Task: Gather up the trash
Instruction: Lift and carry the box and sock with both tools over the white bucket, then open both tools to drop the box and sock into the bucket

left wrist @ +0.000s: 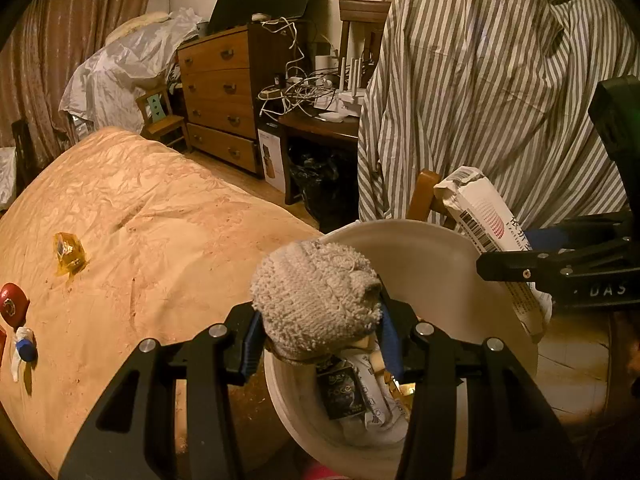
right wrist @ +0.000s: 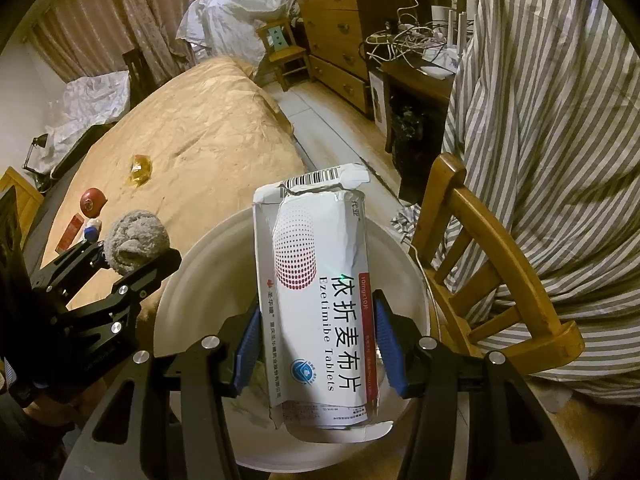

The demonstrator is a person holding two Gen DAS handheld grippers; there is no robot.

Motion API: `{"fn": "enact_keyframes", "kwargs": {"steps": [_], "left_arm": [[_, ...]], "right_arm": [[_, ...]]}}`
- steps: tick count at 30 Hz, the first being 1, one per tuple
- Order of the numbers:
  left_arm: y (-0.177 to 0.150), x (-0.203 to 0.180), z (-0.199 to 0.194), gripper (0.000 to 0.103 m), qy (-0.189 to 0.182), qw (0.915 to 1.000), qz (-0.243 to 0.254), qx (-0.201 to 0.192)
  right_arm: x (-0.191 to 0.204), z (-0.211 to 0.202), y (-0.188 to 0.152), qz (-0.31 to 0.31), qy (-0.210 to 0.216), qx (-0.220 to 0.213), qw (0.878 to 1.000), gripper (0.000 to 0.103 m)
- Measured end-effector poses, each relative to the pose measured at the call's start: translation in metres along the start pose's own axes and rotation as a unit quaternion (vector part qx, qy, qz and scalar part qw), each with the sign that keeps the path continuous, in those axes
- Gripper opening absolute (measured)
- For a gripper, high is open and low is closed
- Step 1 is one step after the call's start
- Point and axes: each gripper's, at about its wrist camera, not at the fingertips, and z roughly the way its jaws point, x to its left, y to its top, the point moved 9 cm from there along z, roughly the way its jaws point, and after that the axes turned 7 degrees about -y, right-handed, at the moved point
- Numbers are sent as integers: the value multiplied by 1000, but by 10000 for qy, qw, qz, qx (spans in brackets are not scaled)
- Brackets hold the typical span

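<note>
Where the left wrist view looks into the bin (left wrist: 432,256), it shows wrappers (left wrist: 362,396) lying at the bottom, which the box (right wrist: 316,292) hides in the right wrist view. Left gripper (left wrist: 320,340) is clamped on a fuzzy grey knitted sock (left wrist: 316,296), balled up, at the bin's rim. Right gripper (right wrist: 316,344) is clamped on the crumpled white cardboard box, torn at its top flap, above the round, smooth white bin. Beyond, a yellow wrapper (left wrist: 70,254) lies on the wrinkled tan sheet (left wrist: 152,208). Only the right view shows the curved wooden chair (right wrist: 492,248).
</note>
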Motion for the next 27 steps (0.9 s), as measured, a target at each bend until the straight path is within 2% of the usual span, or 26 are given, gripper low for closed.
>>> {"fn": "enact_keyframes", "kwargs": {"steps": [13,15,17,19,27], "left_arm": [[2,0,0,48,34,10000,-9,-5],[3,2,0,56,138,9999,-22,-20],[3,4,-2,77,183,9998,-34,-78],[3,6,-3,77,201,9997,-23,-99],[-1,7,-3,78,215,9997,-52,-34]], "right_arm": [[1,-1,0,-7,11,-13,10000,54],[1,-1,0,-6,15,-24,10000,57],[2,-2,1,33,21,-42,10000,59],[1,-2,2,82,26,-79,9999,62],[3,-3,3,176,139,-92,9997,63]]}}
